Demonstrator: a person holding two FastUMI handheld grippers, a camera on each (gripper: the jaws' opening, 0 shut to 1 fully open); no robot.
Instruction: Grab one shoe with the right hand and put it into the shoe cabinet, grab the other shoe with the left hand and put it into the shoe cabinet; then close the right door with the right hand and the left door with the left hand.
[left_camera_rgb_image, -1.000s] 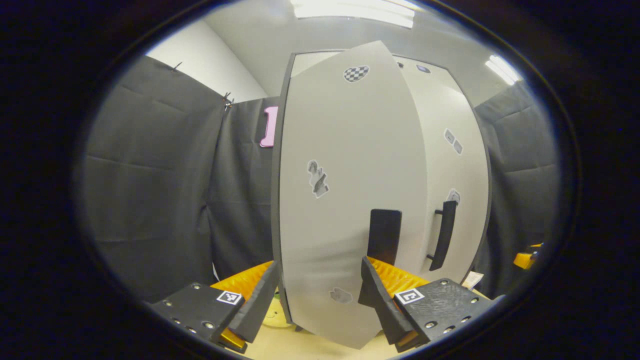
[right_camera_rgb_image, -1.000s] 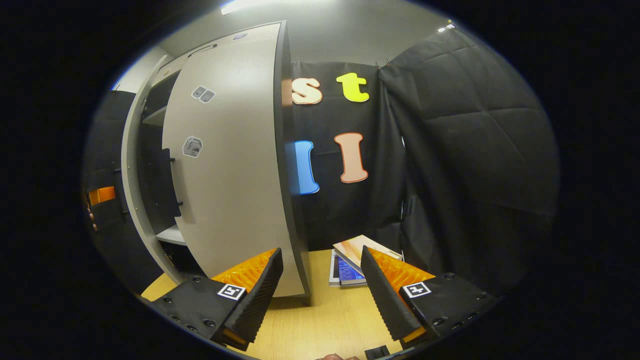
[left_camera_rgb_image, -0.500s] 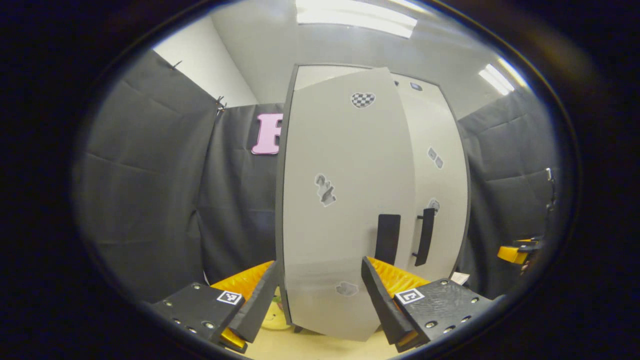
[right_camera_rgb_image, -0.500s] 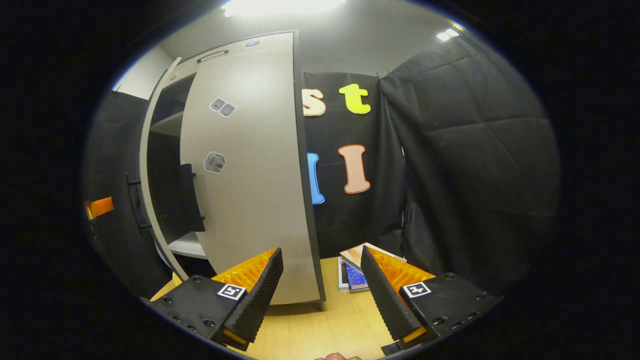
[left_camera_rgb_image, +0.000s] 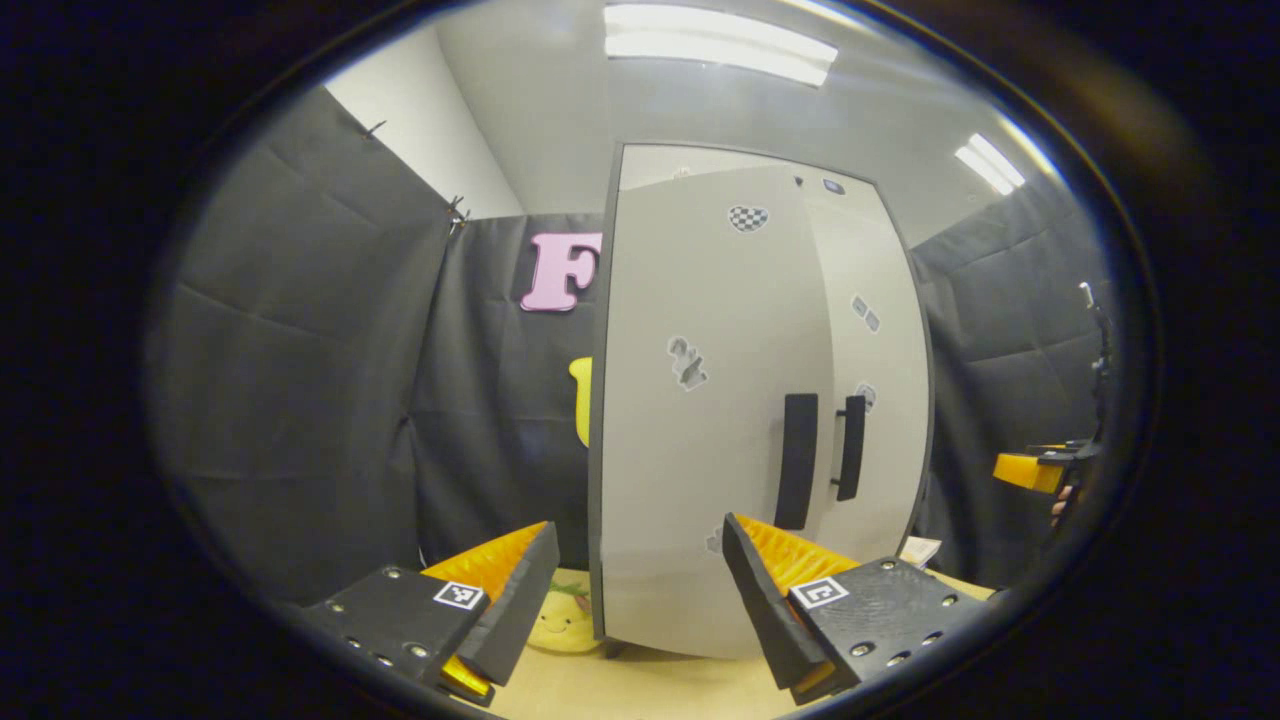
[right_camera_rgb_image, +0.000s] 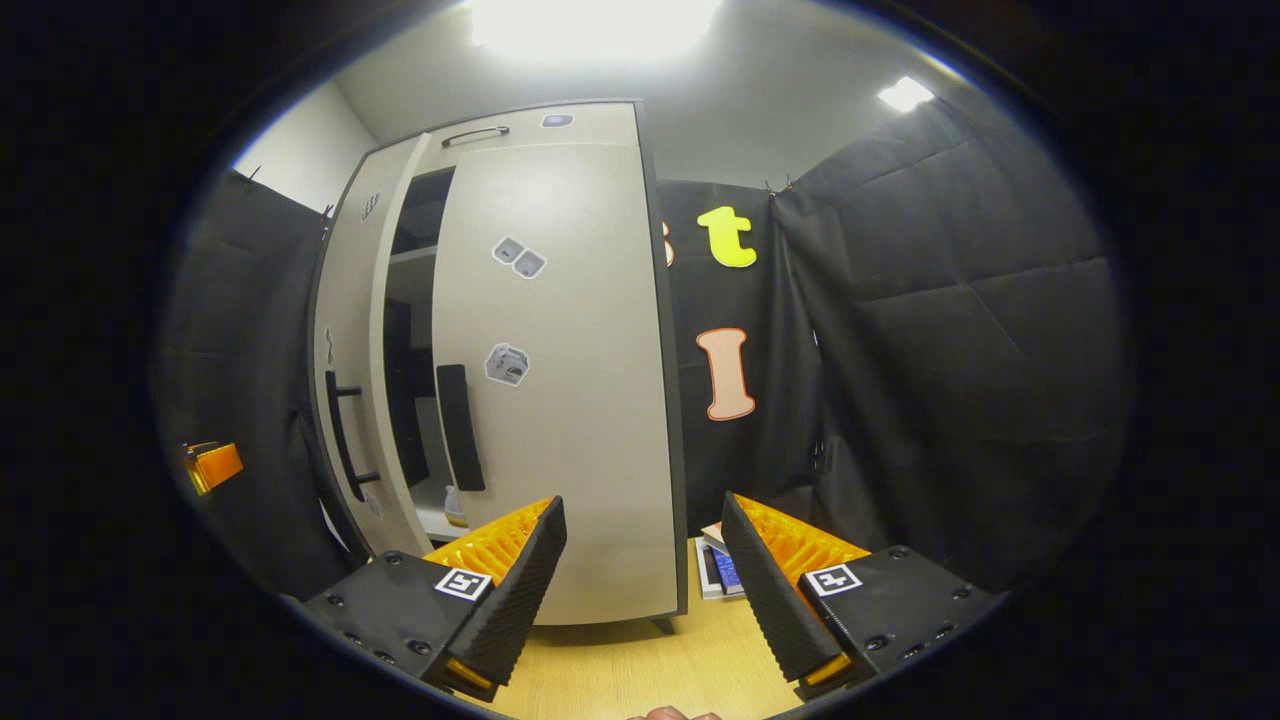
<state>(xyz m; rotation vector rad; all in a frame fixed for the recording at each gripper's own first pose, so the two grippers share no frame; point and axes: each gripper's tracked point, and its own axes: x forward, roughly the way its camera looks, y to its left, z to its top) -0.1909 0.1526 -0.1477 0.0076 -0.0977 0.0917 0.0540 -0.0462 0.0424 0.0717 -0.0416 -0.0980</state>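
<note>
Right gripper view: right gripper (right_camera_rgb_image: 640, 585) spread wide (empty) before left door (right_camera_rgb_image: 345, 400) ajar

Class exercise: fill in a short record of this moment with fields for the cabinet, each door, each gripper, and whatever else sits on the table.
cabinet: tall pale shoe cabinet standing on a wooden table
left door: nearly shut
right door: ajar, dark gap and shelves visible beside it
left gripper: open, holding nothing, facing the left door
right gripper: open, holding nothing, facing the right door
other items: books right of the cabinet; yellow plush toy at its left foot
</note>
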